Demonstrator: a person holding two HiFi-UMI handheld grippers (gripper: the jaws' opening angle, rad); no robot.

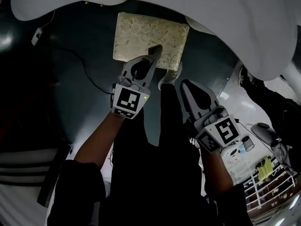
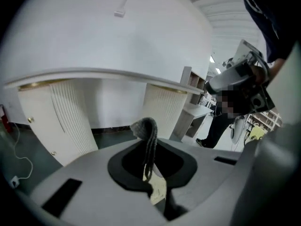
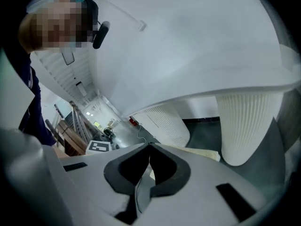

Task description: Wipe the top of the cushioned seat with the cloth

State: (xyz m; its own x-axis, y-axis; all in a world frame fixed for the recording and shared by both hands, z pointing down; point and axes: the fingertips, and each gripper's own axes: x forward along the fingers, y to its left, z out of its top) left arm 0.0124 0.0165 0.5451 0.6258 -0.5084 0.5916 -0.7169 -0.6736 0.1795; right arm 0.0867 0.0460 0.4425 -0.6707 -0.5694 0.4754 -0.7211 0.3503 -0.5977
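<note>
The cushioned seat point(image 1: 150, 34) is a pale square pad with a leaf pattern, lying on the dark floor ahead of me. My left gripper point(image 1: 154, 54) reaches over its near edge and is shut on a grey knitted cloth point(image 1: 155, 48). In the left gripper view the cloth point(image 2: 146, 125) sticks up from between the closed jaws, and a strip of the seat point(image 2: 158, 190) shows below them. My right gripper point(image 1: 184, 84) hangs shut and empty, nearer to me and right of the seat. Its own view shows the seat's edge point(image 3: 203, 153) ahead of it.
A white round table top point(image 1: 235, 13) overhangs the seat, on ribbed white pedestals point(image 2: 70, 119). A cable point(image 1: 84, 65) runs across the floor at left. My shoe point(image 1: 170, 75) is by the seat's near corner. A wire rack point(image 1: 270, 182) is at lower right. A person point(image 2: 225, 121) stands beyond.
</note>
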